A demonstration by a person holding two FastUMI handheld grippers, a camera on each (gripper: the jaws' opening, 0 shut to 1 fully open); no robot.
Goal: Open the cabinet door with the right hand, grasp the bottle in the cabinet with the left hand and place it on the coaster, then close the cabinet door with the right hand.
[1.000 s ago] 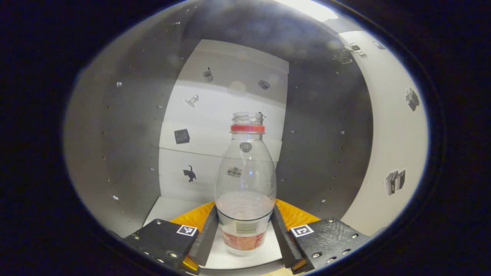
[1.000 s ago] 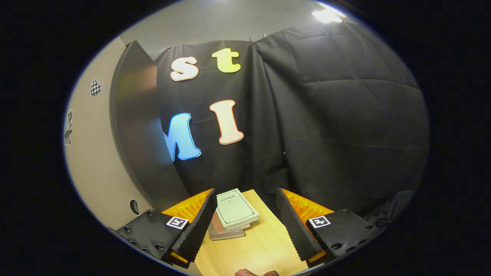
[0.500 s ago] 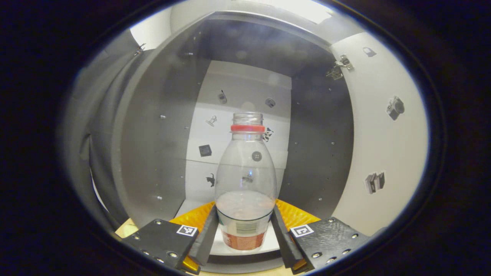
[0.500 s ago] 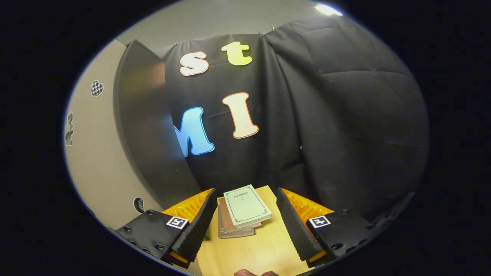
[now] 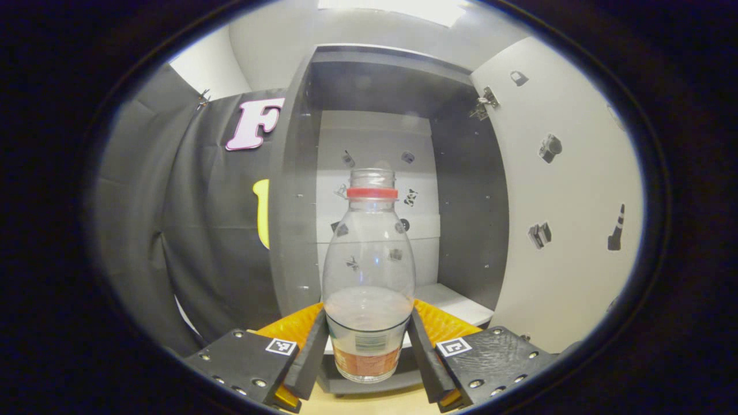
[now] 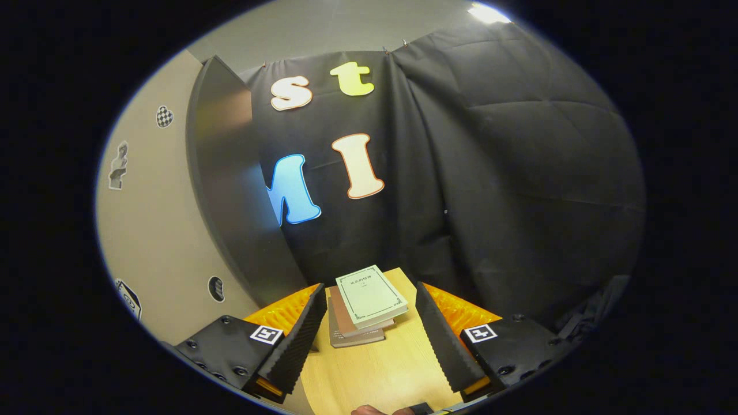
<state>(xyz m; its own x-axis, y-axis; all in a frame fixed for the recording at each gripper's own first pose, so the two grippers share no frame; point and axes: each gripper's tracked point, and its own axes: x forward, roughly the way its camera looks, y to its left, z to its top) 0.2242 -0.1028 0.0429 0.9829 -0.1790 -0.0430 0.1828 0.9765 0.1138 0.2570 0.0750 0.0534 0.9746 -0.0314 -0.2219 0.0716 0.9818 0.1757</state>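
Note:
In the left gripper view a clear plastic bottle [image 5: 369, 271] with a red neck ring and a red label stands upright between my left gripper's fingers [image 5: 314, 351], which press on its lower body. My left gripper [image 5: 368, 360] holds it in front of the open grey cabinet [image 5: 467, 230], outside its white shelf [image 5: 455, 302]. The cabinet door [image 5: 571, 202], pale with small stickers, stands open at the right. In the right gripper view my right gripper [image 6: 369, 334] is open over the wooden table [image 6: 375, 374], beside the open door [image 6: 155, 230] on its left.
A stack of two books [image 6: 363, 302] lies on the table just beyond the right gripper's fingers. Black cloth wall [image 6: 507, 173] hangs behind the table and left of the cabinet [image 5: 190, 230]. A fingertip [image 6: 364, 410] shows at the right gripper view's bottom edge.
My left gripper has drawn back out of the cabinet with the bottle held; the cabinet's front edge and the cloth wall have come into view. The right gripper shifted slightly, still open.

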